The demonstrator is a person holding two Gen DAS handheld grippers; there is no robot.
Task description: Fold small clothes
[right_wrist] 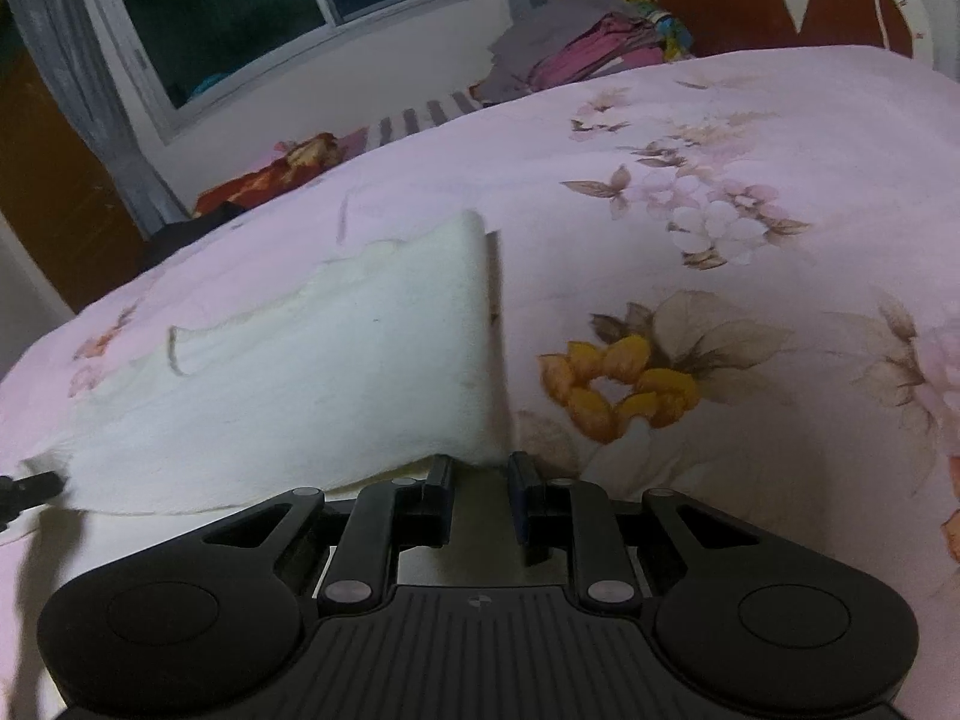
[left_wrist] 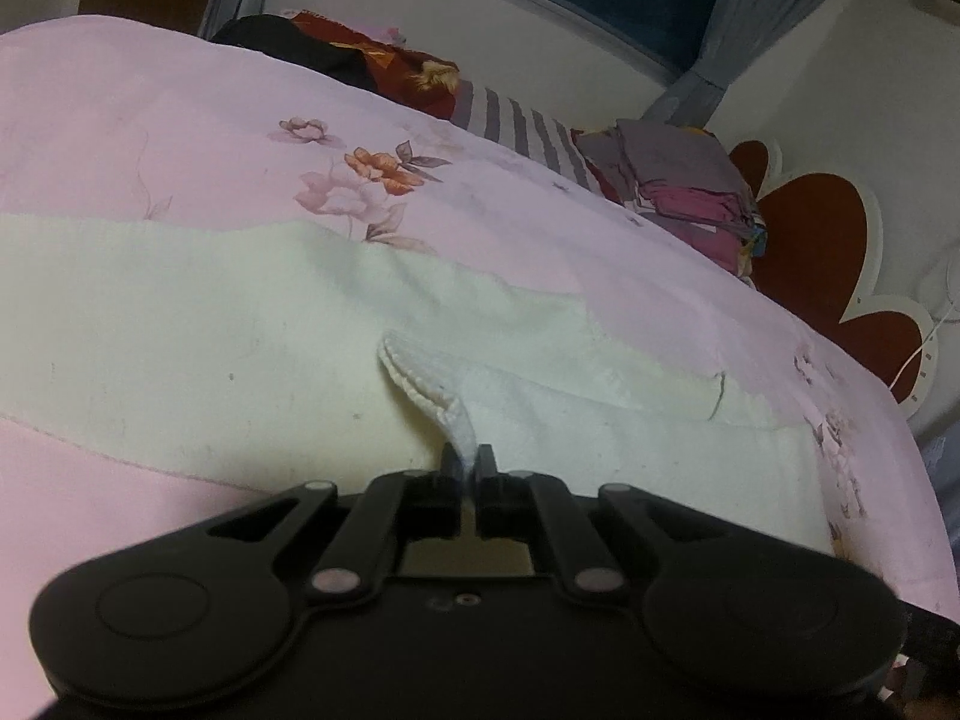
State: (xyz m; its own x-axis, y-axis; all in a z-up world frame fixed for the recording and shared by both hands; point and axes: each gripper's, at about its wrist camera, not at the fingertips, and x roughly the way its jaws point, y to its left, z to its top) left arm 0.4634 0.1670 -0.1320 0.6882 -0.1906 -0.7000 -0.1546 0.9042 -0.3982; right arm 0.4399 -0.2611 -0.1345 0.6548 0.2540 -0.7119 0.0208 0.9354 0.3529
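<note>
Left hand-held gripper (left_wrist: 468, 461) pinching cream garment's (left_wrist: 240, 336) ribbed edge; right hand-held gripper (right_wrist: 480, 468) part-open at its corner

Matte black plastic throughout on the left hand-held gripper (left_wrist: 468, 461): two round housings at the base corners, angled linkage bars pinned with silvery rivets, short square fingertips. Same build on the right hand-held gripper (right_wrist: 480, 474), plus a ribbed centre plate marked with a small round black-and-white target.
</note>
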